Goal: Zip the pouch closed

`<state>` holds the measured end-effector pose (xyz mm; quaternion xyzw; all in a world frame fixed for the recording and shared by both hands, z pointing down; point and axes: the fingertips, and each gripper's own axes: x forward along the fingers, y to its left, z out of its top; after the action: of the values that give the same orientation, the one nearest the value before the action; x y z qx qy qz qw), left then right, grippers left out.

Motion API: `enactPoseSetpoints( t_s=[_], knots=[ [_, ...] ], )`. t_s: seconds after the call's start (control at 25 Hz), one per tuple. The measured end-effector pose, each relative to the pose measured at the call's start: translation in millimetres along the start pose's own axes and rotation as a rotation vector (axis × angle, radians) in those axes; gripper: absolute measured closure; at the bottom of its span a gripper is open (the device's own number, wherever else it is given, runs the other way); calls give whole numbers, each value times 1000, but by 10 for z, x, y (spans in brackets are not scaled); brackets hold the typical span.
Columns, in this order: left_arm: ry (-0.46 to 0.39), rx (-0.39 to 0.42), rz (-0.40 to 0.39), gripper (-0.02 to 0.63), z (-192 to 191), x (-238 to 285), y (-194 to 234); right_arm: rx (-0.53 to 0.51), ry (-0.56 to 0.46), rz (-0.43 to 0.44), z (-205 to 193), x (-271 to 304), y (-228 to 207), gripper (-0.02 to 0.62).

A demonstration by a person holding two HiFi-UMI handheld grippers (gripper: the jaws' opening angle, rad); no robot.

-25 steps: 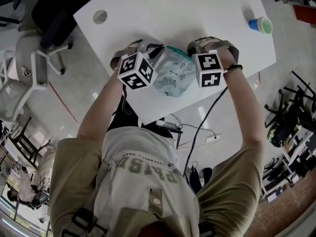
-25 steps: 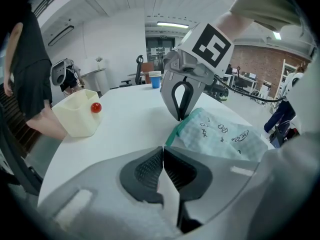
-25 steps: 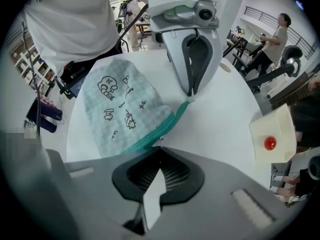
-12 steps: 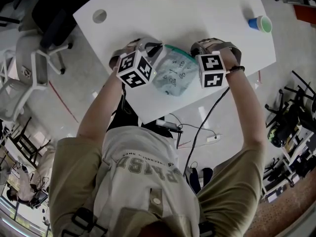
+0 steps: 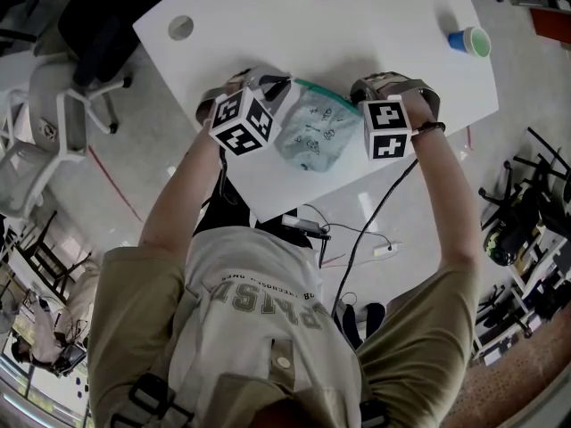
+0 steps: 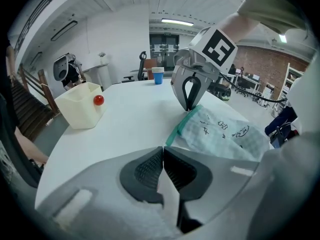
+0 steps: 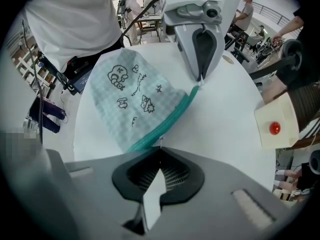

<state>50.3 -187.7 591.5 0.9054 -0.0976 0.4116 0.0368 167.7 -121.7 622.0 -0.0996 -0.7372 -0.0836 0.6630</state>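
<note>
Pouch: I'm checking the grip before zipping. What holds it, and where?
Both grippers: the left gripper and right gripper are each shut on one end of the teal zipper edge of the pouch.

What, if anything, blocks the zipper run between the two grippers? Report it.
Nothing visible. The left gripper and right gripper are each shut on one end of the teal zipper edge of the pouch, and the stretch between them is bare. The beige box and blue cup stand well clear.
</note>
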Motion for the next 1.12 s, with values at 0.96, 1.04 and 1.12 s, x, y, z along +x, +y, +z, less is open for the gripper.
enactPoseSetpoints(
  t_s=[0.96,1.04,1.12],
  knots=[
    [30,-27,21,591,-119,-11,68,49,41,39,-229,8,222,594],
    [30,-22,21,591,-114,-14,65,53,39,45,-224,3,228,592],
    [30,-24,21,589,-116,-12,65,54,35,50,-220,4,229,592]
  ],
)
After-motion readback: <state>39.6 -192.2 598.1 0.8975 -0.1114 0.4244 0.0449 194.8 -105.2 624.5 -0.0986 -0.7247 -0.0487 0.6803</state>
